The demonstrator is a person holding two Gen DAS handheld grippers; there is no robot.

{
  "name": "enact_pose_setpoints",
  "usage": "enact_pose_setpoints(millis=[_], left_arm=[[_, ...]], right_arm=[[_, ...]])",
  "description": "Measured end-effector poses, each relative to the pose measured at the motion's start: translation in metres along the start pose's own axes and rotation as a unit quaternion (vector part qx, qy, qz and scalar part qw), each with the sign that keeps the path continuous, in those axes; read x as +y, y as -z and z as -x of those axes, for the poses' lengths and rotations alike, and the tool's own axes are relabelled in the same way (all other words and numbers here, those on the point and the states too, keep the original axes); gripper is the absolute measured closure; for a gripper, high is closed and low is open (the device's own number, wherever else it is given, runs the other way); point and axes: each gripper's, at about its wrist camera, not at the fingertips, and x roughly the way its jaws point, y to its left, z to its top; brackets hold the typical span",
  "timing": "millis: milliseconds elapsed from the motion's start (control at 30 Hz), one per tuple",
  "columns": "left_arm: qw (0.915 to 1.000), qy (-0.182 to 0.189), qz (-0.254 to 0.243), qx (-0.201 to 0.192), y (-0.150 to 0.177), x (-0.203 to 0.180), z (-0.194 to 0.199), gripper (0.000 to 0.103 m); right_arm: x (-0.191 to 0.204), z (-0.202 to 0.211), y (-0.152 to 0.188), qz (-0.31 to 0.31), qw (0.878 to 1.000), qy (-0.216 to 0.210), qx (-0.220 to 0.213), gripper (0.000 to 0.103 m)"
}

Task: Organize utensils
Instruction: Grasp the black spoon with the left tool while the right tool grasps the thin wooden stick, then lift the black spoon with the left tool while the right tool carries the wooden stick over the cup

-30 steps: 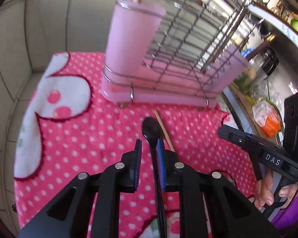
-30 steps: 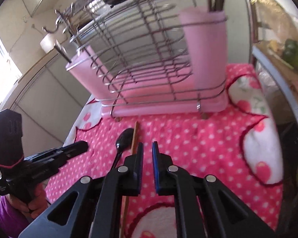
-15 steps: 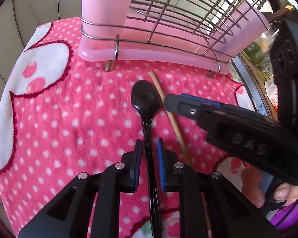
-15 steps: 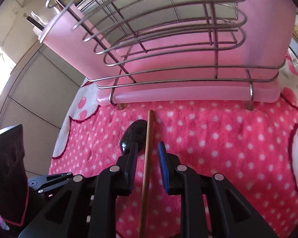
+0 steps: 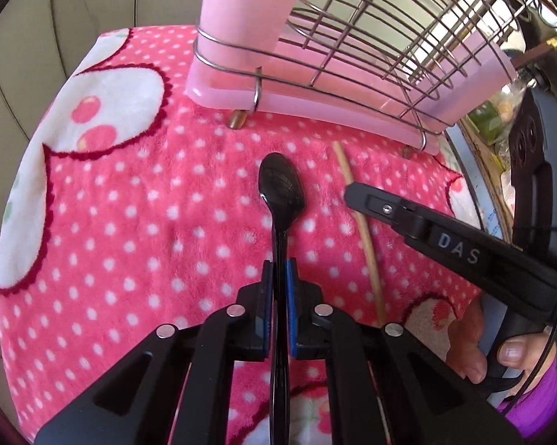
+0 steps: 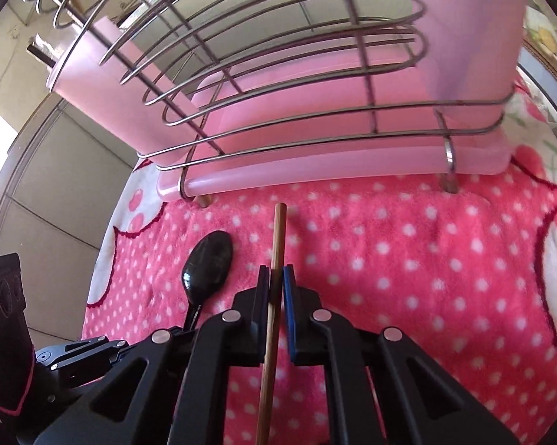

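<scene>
Lift both straight up so neither drags on the towel [image 5: 130, 230]. The left claw [image 5: 278, 270], its jaws just closed, pinches the black spoon [image 5: 281, 189] by its handle, bowl ahead. The right claw [image 6: 276, 278], tilted steeply down, has just closed on the chopstick [image 6: 278, 237], with the drying rack [image 6: 315, 118] beyond.

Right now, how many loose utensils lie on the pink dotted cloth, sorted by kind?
Black plastic spoon: 1
Thin wooden chopstick: 1
Total: 2
</scene>
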Motion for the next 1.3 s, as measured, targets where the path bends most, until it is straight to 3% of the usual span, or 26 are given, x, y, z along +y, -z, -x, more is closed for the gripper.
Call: enact_pose_setpoints(millis=[167, 433, 567, 767, 1000, 1300], left_arm=[[0.9999, -0.003, 0.003, 0.010, 0.000, 0.007, 0.005, 0.097], [0.9973, 0.025, 0.000, 0.069, -0.013, 0.028, 0.008, 0.096], [0.9968, 0.011, -0.010, 0.078, -0.027, 0.030, 0.014, 0.096], [0.9962, -0.004, -0.019, 0.085, -0.044, 0.027, 0.021, 0.095], [0.9937, -0.038, -0.023, 0.103, -0.062, 0.017, 0.000, 0.093], [0.9907, -0.031, -0.014, 0.132, -0.071, 0.013, -0.011, 0.081]], right_arm=[[-0.015, 0.014, 0.001, -0.022, 1.000, 0.018, -0.005, 0.095], [-0.024, 0.014, -0.001, -0.020, 0.999, 0.022, 0.041, 0.091], [-0.027, 0.016, -0.004, -0.021, 0.999, 0.006, 0.048, 0.082], [-0.034, 0.019, -0.010, -0.012, 0.999, 0.008, 0.050, 0.080], [-0.034, 0.014, -0.017, -0.008, 0.999, 0.004, 0.051, 0.078], [-0.041, 0.010, -0.017, -0.019, 0.998, -0.014, 0.060, 0.079]])
